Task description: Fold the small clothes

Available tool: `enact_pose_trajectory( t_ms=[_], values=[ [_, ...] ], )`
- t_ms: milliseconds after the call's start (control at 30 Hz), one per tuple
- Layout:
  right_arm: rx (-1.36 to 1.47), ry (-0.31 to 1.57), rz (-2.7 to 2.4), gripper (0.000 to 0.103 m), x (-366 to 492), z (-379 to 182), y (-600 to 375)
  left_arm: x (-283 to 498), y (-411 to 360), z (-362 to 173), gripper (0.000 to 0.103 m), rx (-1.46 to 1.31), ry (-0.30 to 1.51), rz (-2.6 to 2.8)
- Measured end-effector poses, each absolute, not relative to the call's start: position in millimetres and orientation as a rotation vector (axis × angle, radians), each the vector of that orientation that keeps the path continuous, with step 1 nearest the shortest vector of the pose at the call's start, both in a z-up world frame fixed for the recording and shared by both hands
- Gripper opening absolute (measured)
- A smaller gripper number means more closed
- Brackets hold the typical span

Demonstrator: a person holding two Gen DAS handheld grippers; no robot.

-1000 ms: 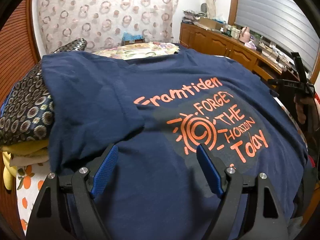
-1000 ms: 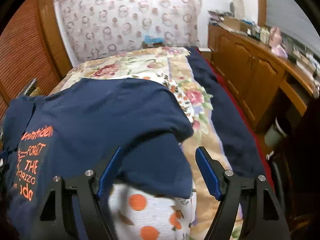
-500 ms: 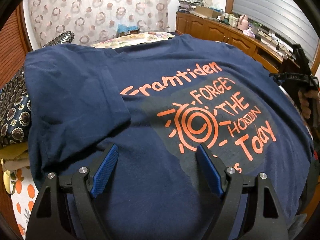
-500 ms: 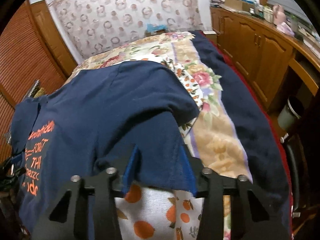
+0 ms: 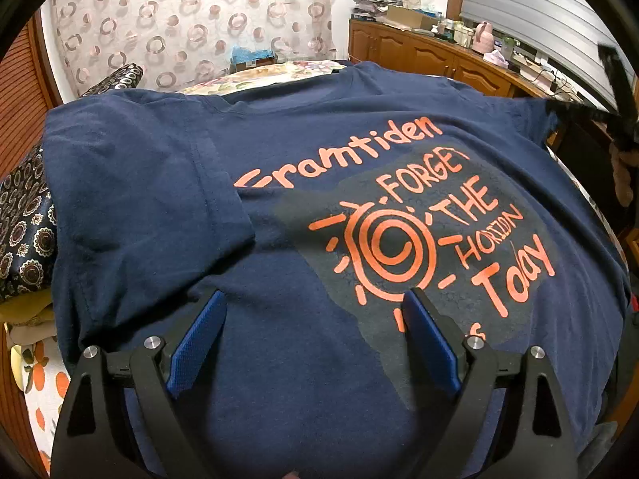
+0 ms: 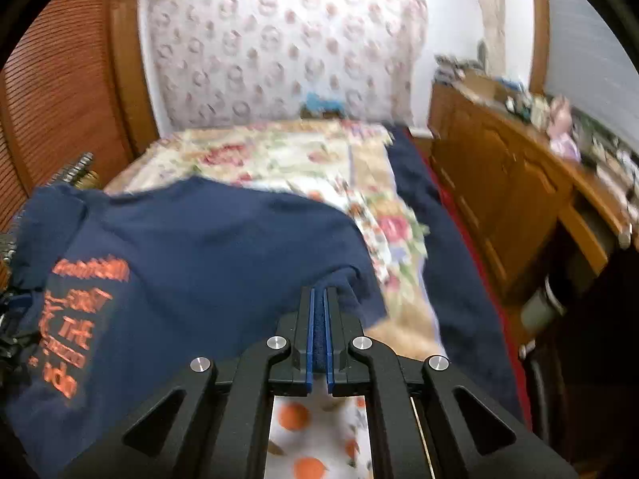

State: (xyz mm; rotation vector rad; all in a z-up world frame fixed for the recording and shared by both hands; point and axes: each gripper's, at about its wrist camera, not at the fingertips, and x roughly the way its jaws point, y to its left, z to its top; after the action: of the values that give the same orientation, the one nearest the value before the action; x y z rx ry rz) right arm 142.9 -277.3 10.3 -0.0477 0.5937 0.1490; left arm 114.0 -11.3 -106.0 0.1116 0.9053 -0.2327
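A navy T-shirt (image 5: 303, 147) with an orange sun print lies spread on the bed, its left sleeve (image 5: 151, 199) folded in over the body. My left gripper (image 5: 315, 295) hovers just over the shirt's lower middle. Its jaws are opening, and the cloth lies under them, not pinched. My right gripper (image 6: 319, 293) is shut on the edge of the shirt's right sleeve (image 6: 347, 279), navy cloth showing between the blue pads. That sleeve is lifted off the bed. The left wrist view shows the right gripper (image 5: 615, 92) blurred at the far right, pulling the sleeve taut.
The bed carries a floral cover (image 6: 303, 159) and a navy blanket (image 6: 439, 247) along its right side. An orange-print sheet (image 6: 319, 431) lies under the right gripper. A wooden cabinet (image 6: 499, 183) runs along the right, a louvred door (image 6: 60, 80) stands at the left, and dark patterned cloth (image 5: 24, 231) is piled there.
My right gripper closed on the shirt's right sleeve edge and rose with it, tugging the cloth. The left gripper stayed over the shirt and its jaws spread a little wider.
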Motion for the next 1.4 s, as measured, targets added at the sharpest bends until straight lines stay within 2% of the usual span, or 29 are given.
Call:
enact_pose_trajectory(
  t_ms=[200, 433, 500, 567, 733, 933, 1267, 1400],
  values=[
    [-0.106, 0.508, 0.285, 0.004, 128, 31, -216, 115, -11, -106, 0.091, 0.110, 0.906, -0.233],
    [-0.159, 0.599, 0.432, 0.004, 118, -6, -166, 114, -11, -105, 0.091, 0.111, 0.897, -0.229],
    [-0.192, 0.626, 0.419, 0.014, 117, -17, -163, 110, -7, -100, 0.091, 0.099, 0.866, -0.222],
    [-0.195, 0.646, 0.423, 0.042, 115, -22, -167, 103, -1, -89, 0.091, 0.063, 0.821, -0.221],
    [-0.133, 0.618, 0.393, 0.050, 113, -9, -194, 87, 7, -59, 0.091, 0.006, 0.728, -0.223],
    [-0.064, 0.605, 0.314, 0.051, 129, 7, -222, 72, 4, -33, 0.091, 0.001, 0.650, -0.232],
    [0.078, 0.774, 0.235, 0.051, 181, -31, -241, 70, -2, -23, 0.091, 0.013, 0.619, -0.259],
    [0.107, 0.764, 0.254, 0.051, 187, -25, -241, 73, 2, -26, 0.091, 0.007, 0.617, -0.255]
  ],
)
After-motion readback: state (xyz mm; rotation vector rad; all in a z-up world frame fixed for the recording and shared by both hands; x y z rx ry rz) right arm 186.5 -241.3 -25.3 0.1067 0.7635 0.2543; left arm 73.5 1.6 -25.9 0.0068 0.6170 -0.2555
